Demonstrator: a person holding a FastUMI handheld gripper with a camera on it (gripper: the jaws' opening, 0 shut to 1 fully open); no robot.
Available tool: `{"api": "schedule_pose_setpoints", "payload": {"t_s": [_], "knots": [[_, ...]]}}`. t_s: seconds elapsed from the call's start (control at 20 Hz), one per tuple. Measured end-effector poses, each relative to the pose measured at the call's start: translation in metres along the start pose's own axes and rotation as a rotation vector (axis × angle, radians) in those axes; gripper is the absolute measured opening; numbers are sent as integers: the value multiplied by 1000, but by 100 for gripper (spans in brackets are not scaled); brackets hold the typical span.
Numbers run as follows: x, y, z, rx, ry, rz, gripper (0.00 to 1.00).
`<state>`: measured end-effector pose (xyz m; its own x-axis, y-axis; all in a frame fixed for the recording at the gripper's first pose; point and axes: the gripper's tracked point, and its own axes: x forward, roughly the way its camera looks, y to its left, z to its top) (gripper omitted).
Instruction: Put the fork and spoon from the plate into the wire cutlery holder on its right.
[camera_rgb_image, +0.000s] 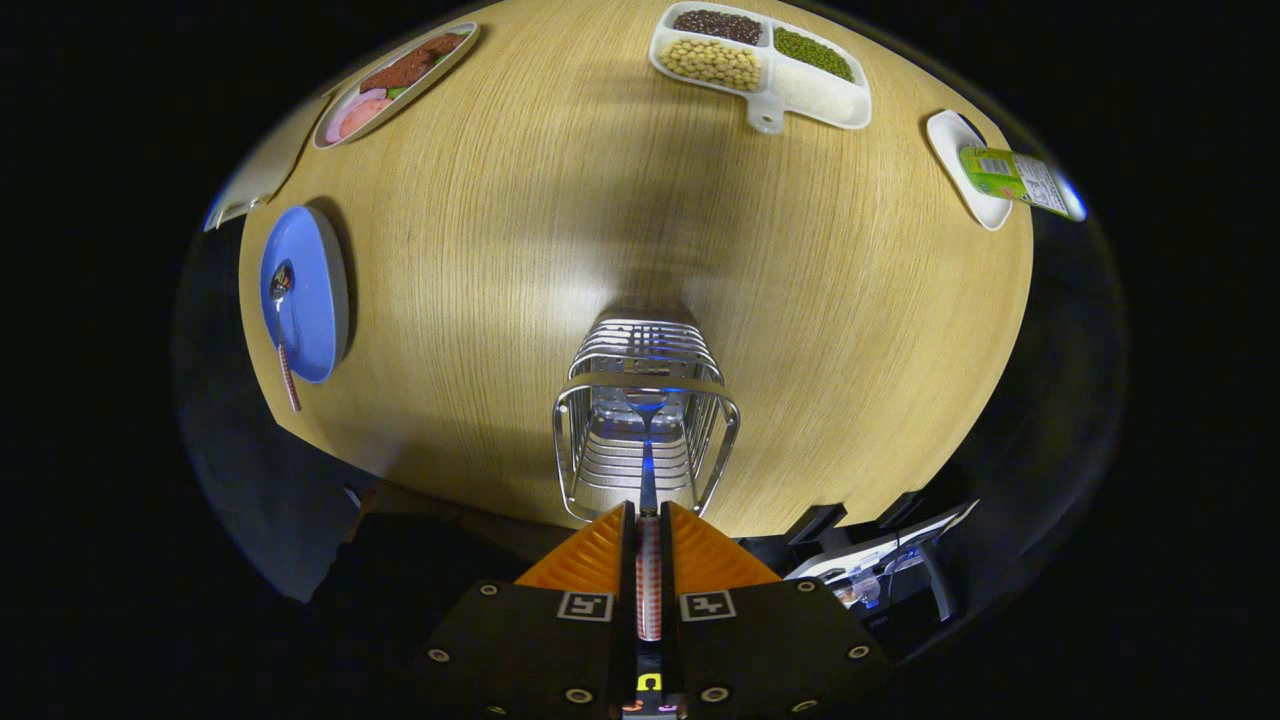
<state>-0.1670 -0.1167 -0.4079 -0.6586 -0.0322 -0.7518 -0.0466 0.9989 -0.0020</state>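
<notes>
A light wood-grain table (560, 200) fills the scene, lit from above, with darkness all around.

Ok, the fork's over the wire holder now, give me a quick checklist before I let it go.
1. Tongs shut on the fork's checked handle: ok.
2. Fork head inside the wire holder: ok.
3. Fork tip touching the holder's bottom: cannot tell.
4. Holder upright on the table: ok.
5. Spoon lying on the blue plate, ready for the next trip: ok.
</notes>
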Motion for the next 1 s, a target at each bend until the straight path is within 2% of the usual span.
{"api": "schedule_pose_setpoints", "payload": {"t_s": [0.3,0.6,0.7,0.85,1.0], "knots": [[-9,0,1,31,-68,28,20],[-36,17,3,74,-240,79,26],[-46,30,3,78,-296,98,34],[-60,57,2,80,-351,130,63],[-67,87,-1,52,-393,139,76]]}}
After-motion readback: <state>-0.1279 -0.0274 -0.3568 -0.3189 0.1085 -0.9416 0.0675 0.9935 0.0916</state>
